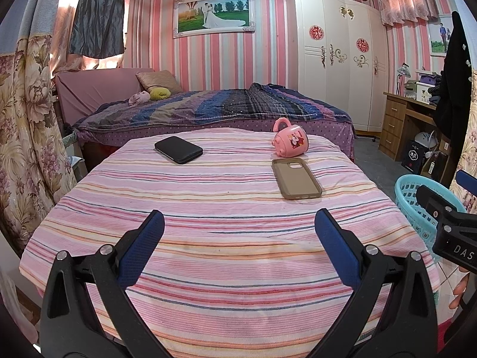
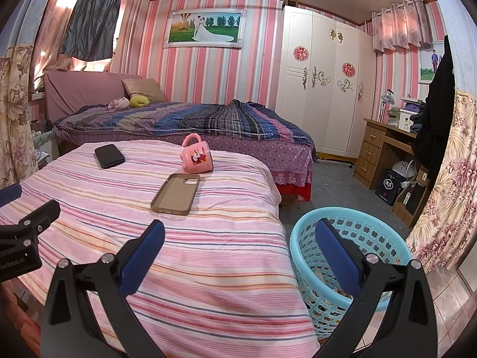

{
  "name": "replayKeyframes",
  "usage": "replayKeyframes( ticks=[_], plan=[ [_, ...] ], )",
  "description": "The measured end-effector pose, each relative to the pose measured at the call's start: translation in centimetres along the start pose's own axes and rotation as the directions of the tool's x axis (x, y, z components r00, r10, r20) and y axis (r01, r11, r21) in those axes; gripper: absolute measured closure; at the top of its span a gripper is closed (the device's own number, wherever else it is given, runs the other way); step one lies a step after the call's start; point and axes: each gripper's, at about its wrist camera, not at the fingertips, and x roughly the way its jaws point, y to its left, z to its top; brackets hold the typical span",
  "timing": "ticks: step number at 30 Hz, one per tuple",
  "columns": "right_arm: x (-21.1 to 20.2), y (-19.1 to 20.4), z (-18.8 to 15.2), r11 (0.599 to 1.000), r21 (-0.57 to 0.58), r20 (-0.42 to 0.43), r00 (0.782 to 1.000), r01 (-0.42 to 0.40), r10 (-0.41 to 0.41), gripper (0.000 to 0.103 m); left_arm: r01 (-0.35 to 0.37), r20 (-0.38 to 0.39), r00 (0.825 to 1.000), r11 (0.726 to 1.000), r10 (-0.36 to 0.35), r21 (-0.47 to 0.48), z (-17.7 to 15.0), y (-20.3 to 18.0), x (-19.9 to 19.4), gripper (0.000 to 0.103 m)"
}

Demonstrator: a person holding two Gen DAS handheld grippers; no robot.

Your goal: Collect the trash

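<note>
Left gripper [image 1: 239, 223] gapes over striped cloth [image 1: 226, 238] (nothing held), basket [image 1: 417, 200] beside.

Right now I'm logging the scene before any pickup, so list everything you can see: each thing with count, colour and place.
Black case: 1, black, far left on the striped cloth.
Pink mug: 1, pink with a cartoon print, on its side, far right on the cloth.
Phone case: 1, tan, empty, open side up, just nearer than the mug.
Striped cloth: 1, pink stripes, covering the near surface.
Basket: 1, light blue, on the floor right of the cloth; contents unclear.
Bed: 1, purple-blue quilt, behind.
Wardrobe: 1, white, back right.
Left gripper: open, empty.
Right gripper: open, empty.
</note>
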Motion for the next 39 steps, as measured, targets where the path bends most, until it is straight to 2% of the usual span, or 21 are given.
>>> replayKeyframes(
  ticks=[39],
  plan=[
    [-0.06,0.07,0.07,1.000,0.000,-0.003,1.000,0.003,-0.003,0.005,-0.011,0.010,1.000,1.000,0.011,0.017,-0.14,0.13,0.12,0.006]
  ],
)
